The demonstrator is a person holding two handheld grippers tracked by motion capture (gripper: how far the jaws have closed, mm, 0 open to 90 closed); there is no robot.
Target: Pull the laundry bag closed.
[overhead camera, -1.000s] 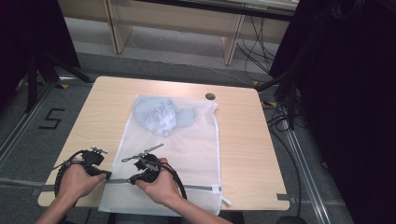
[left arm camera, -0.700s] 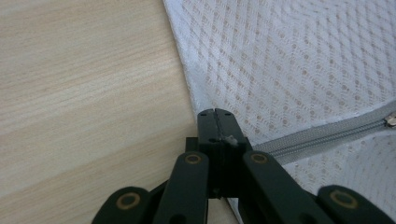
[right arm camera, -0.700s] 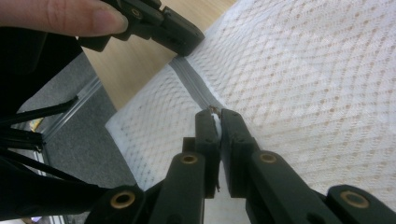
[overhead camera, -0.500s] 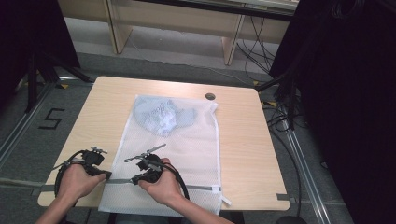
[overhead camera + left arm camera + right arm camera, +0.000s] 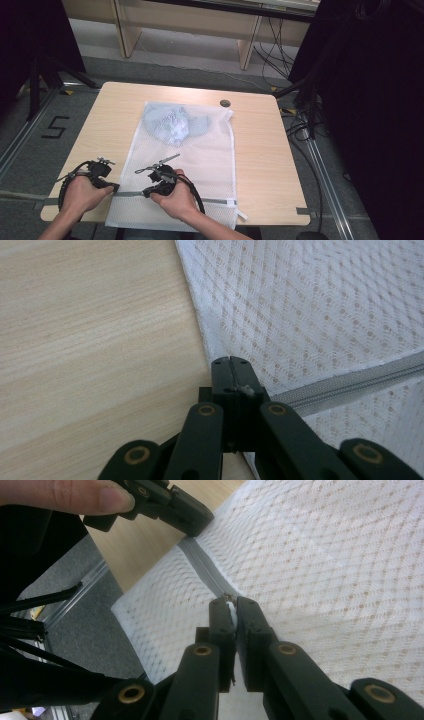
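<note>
A white mesh laundry bag (image 5: 200, 160) lies flat on the wooden table (image 5: 260, 150), with a light blue garment (image 5: 172, 122) bunched inside its far end. A grey zipper (image 5: 215, 200) runs across the near end. My left gripper (image 5: 116, 189) is shut on the bag's left edge at the zipper's end; in the left gripper view its jaws (image 5: 231, 362) meet on the mesh (image 5: 310, 315) beside the zipper (image 5: 350, 382). My right gripper (image 5: 145, 192) is shut on the small white zipper pull (image 5: 231, 611), on the zipper (image 5: 200, 560), a short way from the left gripper (image 5: 197, 522).
A dark round grommet (image 5: 225, 103) sits in the table near the bag's far right corner. The table's front edge lies just below both hands. Grey floor with a painted 5 (image 5: 54, 127) is at the left, and cables (image 5: 300, 125) and dark curtains at the right.
</note>
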